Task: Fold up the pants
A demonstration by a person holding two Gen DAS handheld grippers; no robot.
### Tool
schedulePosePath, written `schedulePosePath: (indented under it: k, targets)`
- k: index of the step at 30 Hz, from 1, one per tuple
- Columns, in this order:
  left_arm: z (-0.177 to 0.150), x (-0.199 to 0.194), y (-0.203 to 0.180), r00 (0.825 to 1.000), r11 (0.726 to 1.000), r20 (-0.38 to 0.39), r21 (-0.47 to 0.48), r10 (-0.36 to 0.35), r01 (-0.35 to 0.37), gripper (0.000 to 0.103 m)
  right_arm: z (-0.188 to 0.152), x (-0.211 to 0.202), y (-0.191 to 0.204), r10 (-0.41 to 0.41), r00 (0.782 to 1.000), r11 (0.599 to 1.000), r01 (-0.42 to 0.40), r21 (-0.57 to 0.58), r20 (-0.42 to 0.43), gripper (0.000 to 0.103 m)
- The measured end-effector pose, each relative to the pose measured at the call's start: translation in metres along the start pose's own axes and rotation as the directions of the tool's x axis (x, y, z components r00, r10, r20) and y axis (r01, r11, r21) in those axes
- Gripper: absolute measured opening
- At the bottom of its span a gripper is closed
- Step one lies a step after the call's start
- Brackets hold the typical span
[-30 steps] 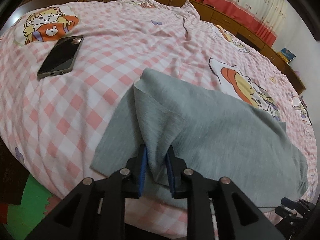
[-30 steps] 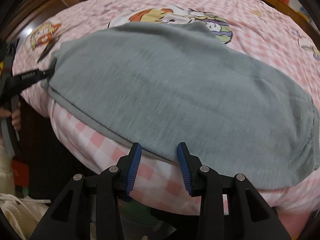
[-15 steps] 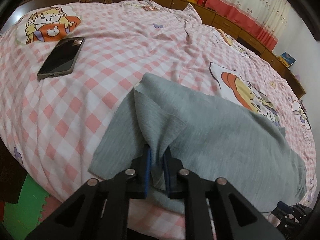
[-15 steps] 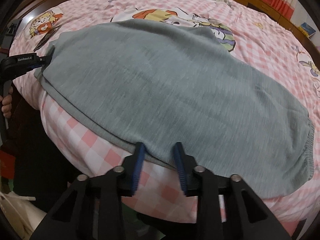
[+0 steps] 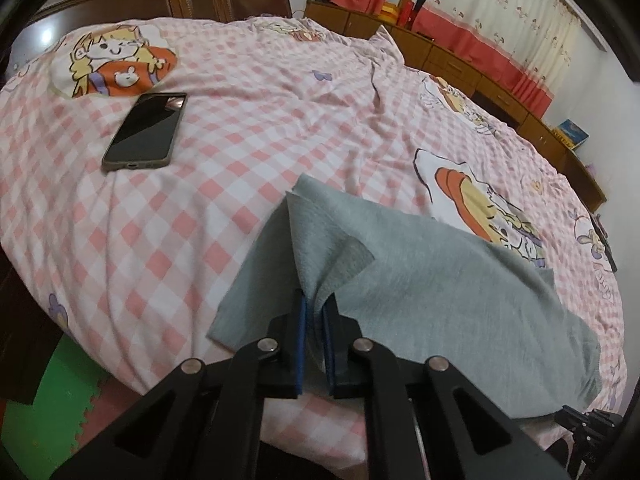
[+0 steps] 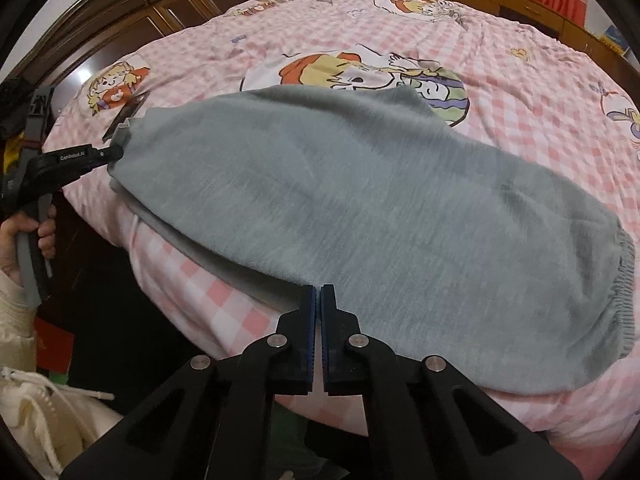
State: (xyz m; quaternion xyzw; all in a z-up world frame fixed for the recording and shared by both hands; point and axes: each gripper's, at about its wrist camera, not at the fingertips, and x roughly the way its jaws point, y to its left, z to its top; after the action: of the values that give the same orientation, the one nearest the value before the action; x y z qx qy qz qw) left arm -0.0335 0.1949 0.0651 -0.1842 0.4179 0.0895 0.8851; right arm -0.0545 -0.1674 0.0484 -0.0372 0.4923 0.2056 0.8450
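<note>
Left gripper [image 5: 314,312]: we see its blue pads drawn close together with a fold of the grey pants [image 5: 440,292] pinched between them, so it is clamped on the cloth at the leg end.
Left gripper from the right wrist view [image 6: 114,154]: it reaches in from the left edge of the bed and its tip meets the pants at their narrow end, where the fabric bunches.
Right gripper [image 6: 319,300]: its pads are pressed nearly together at the near edge of the pants [image 6: 360,208]; we cannot tell for sure whether any cloth is caught between them.
Pants: they lie spread along the near side of the bed [image 6: 520,92], leg end toward the left gripper, elastic waistband [image 6: 624,292] to the right, partly covering a cartoon print on the pink checked sheet.
Pants relative to the grippers: the lifted corner stands up just ahead of the left gripper; the long near hem lies at the tips of the right gripper.
Hand [image 6: 36,232]: the person's left hand wraps the grey handle of the left gripper, low beside the bed.
Phone [image 5: 146,130]: it lies flat on the sheet, well apart from the pants.
</note>
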Motion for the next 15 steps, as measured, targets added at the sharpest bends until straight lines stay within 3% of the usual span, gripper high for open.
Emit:
schedulePosePath:
  k: [7,9,11,15]
  targets:
    - [-0.009,0.012,0.006,0.998,0.999,-0.048,0.007,0.034,-0.033,0.008,-0.003,-0.003,0.000,0.012,1.000,1.000,-0.012,-0.003,-0.006,0.002]
    - [-0.013,0.019,0.006,0.992,0.994,-0.069,0.039,0.106,-0.104,0.009,-0.006,0.005,0.000,0.014,0.999,1.000,-0.014,0.003,-0.032,0.002]
    - [-0.016,0.022,0.010,0.981,0.984,-0.088,0.061,0.175,-0.170,0.018,-0.010,0.014,-0.001,0.002,0.999,1.000,-0.002,-0.002,-0.055,0.002]
    - [-0.018,0.008,0.023,0.985,0.988,-0.084,0.025,0.151,-0.149,0.028,-0.018,0.040,-0.010,-0.014,0.987,0.998,0.024,0.061,-0.157,0.003]
